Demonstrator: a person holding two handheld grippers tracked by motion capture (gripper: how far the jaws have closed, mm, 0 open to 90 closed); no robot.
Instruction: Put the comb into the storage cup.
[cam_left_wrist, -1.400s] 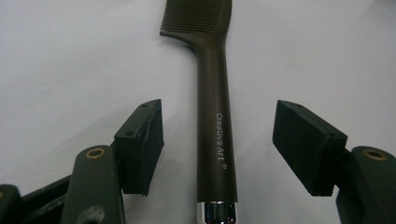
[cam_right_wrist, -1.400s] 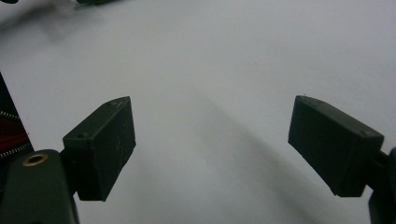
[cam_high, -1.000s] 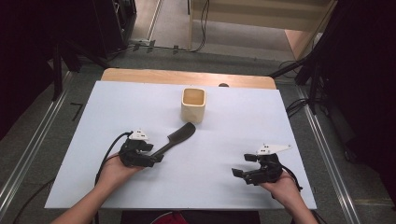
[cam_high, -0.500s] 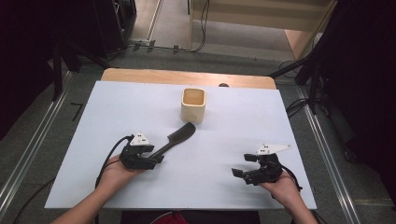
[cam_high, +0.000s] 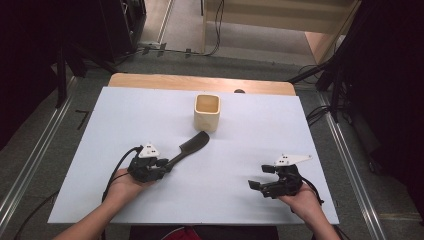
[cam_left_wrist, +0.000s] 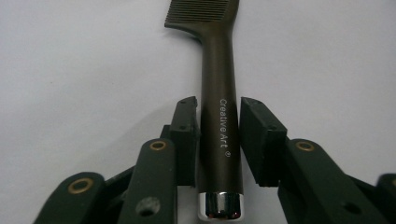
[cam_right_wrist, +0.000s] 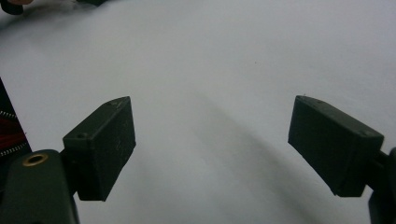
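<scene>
- Dark brown plastic makes up the comb (cam_high: 189, 148), which lies on the white table (cam_high: 125, 115) left of the middle, its toothed head (cam_left_wrist: 201, 11) pointing far and right toward the cup (cam_high: 207, 112).
- The handle (cam_left_wrist: 219, 135) bears the words "Creative Art" and ends in a shiny metal cap (cam_left_wrist: 220, 206) at its near end.
- In the left gripper view the left gripper (cam_left_wrist: 218, 122) has a jaw on either side of the handle; the left jaw touches it, while a thin gap shows at the right jaw, so the grasp is not fully clenched.
- The cream cup stands upright and open-topped, just beyond the comb's head, near the table's far edge.
- The right gripper (cam_high: 259, 177) rests low at the near right, well apart from the comb, its jaws spread wide over bare table (cam_right_wrist: 210, 70) and grasping nothing.
- A hand (cam_high: 125, 186) holds the left gripper, with a cable (cam_high: 116, 170) looping beside it.
</scene>
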